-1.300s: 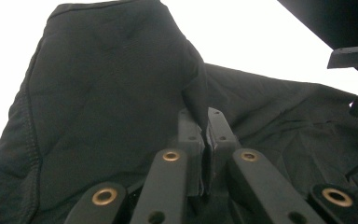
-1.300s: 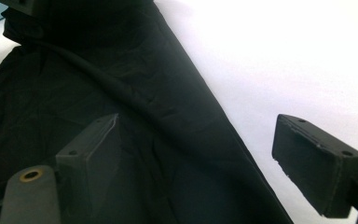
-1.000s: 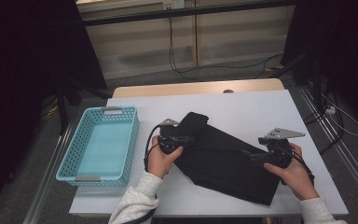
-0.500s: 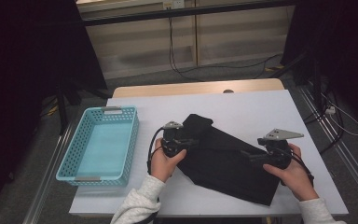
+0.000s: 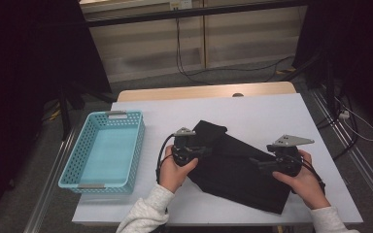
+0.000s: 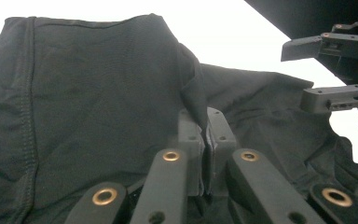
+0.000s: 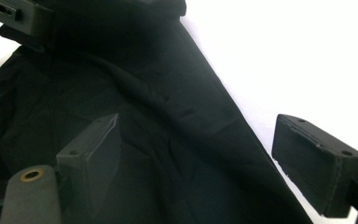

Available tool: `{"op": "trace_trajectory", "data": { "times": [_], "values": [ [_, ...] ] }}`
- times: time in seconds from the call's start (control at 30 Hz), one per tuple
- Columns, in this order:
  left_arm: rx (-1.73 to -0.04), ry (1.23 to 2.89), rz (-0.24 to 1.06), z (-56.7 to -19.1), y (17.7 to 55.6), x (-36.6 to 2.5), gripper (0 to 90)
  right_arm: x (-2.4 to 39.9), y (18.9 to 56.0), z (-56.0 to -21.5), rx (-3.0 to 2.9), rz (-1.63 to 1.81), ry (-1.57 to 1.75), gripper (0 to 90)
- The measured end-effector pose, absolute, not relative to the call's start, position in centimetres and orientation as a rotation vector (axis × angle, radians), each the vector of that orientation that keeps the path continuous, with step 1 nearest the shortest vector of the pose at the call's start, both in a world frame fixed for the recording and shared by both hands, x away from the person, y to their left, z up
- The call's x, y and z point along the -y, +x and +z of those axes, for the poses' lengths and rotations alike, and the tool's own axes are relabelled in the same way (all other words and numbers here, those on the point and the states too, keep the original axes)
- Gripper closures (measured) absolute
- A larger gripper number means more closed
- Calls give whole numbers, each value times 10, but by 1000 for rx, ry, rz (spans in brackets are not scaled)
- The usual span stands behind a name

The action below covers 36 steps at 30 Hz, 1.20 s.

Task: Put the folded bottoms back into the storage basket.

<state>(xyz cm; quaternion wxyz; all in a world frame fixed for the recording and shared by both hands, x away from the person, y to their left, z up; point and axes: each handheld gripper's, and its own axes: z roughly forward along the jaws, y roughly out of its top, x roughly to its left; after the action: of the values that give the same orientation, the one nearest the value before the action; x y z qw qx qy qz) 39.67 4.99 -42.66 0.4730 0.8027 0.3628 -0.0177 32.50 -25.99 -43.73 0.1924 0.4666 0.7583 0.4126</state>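
Note:
A black garment (image 5: 233,170) lies spread on the white table (image 5: 272,111), its left end folded over. My left gripper (image 5: 201,151) is at that left end, shut on a raised fold of the cloth. In the left gripper view the fabric (image 6: 98,93) stands up pinched between the pads of the left gripper (image 6: 206,116). My right gripper (image 5: 256,162) is at the garment's right part, open. In the right gripper view the cloth (image 7: 144,116) lies under the spread jaws of the right gripper (image 7: 200,140), and nothing is pressed between them.
A light blue perforated basket (image 5: 138,145) stands at the table's left side, with nothing in it. Bare white table runs behind and to the right of the garment. Beyond the far edge are a floor with cables and dark stands.
My left gripper has crept a little to the right, drawing the pinched fold of cloth with it. The right hand has stayed where it was.

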Motion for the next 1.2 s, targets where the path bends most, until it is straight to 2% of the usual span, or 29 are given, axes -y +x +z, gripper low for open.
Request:
{"op": "trace_trajectory", "data": {
  "times": [1.2],
  "values": [
    [-843, 2008, -97, -435, 383, -32, 870, 258, 325, -439, -2135, 1159, 1310, 156]
  ]
}}
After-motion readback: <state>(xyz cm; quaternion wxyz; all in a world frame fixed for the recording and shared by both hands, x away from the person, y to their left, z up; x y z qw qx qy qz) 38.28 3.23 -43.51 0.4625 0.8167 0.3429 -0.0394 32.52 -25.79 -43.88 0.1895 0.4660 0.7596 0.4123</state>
